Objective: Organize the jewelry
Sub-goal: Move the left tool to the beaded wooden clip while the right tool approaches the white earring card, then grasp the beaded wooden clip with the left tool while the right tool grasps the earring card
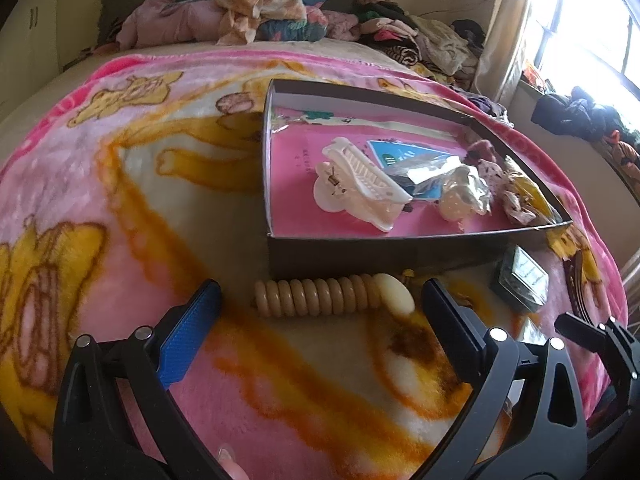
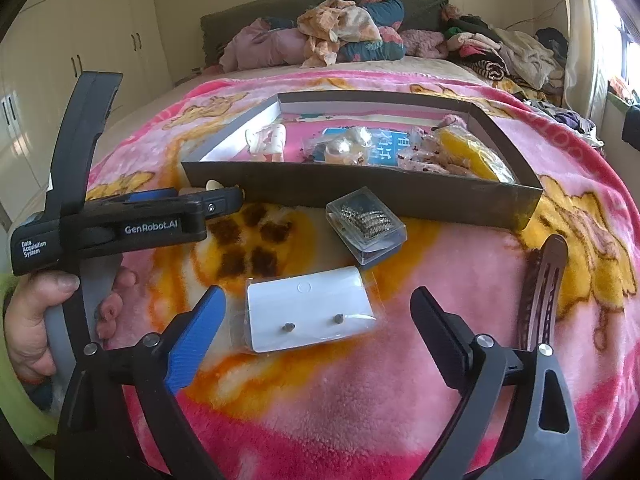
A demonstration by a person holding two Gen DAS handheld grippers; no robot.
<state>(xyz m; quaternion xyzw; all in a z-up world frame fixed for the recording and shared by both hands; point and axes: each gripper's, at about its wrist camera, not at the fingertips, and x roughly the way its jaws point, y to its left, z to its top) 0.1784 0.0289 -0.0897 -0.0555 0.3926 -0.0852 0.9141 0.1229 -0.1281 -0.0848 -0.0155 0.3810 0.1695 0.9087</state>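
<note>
Beads of the coiled bracelet [image 1: 318,295] lie crosswise just beyond your left gripper [image 1: 320,312], fingers wide and empty

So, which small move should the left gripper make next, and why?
Probably ease the left gripper forward and close on the tan spiral hair tie. Its jaws stand open with the tie lying just ahead between them, outside the box, where the other accessories already lie. The right gripper is also open, over the earring card.
</note>
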